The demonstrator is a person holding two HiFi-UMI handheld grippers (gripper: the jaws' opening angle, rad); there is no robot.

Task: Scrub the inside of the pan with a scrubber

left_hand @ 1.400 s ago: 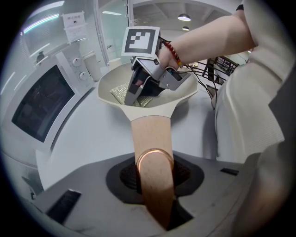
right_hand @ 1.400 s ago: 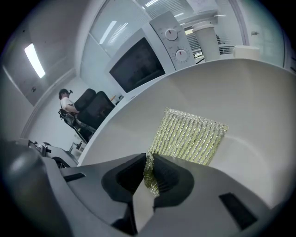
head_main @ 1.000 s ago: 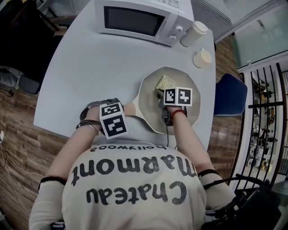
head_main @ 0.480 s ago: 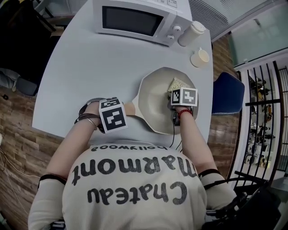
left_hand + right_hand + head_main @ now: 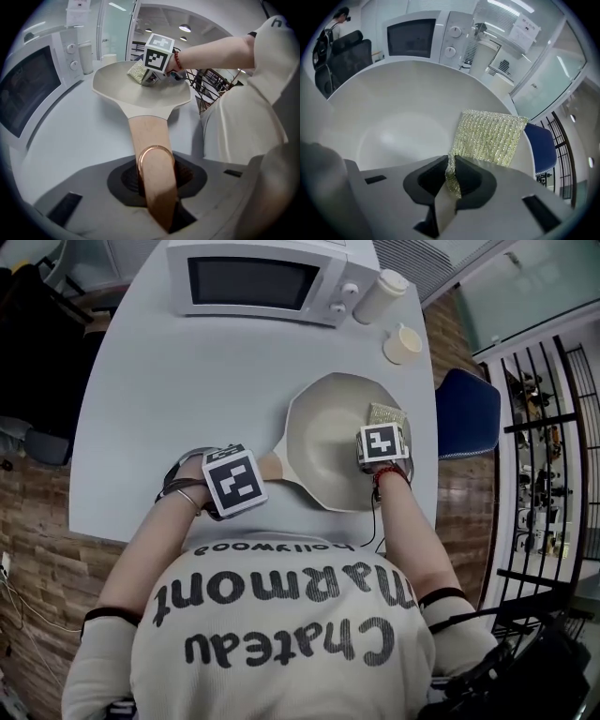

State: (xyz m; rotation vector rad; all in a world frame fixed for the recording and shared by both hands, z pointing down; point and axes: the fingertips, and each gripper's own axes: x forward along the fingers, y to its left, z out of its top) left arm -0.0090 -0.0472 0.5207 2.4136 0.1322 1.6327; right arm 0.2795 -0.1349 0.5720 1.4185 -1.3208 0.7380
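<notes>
A cream pan (image 5: 323,442) lies on the grey table with its wooden handle (image 5: 271,466) pointing left. My left gripper (image 5: 157,187) is shut on that handle (image 5: 152,140), just past its copper ring. My right gripper (image 5: 450,180) is shut on a glittery gold-green scrubber (image 5: 490,136), which lies flat against the pan's inner wall (image 5: 393,122) at the right rim. From the head camera the scrubber (image 5: 384,414) shows just beyond the right marker cube (image 5: 382,443). In the left gripper view the scrubber (image 5: 137,71) and the right gripper's cube (image 5: 158,50) sit at the pan's far side (image 5: 140,86).
A white microwave (image 5: 258,277) stands at the table's far edge, with a tall white cup (image 5: 379,296) and a small cream cup (image 5: 403,343) to its right. A blue chair (image 5: 466,413) stands off the table's right edge, close to the pan.
My right gripper has dragged the scrubber from the pan's upper middle across to its right rim. The left gripper has kept its hold on the handle in place.
</notes>
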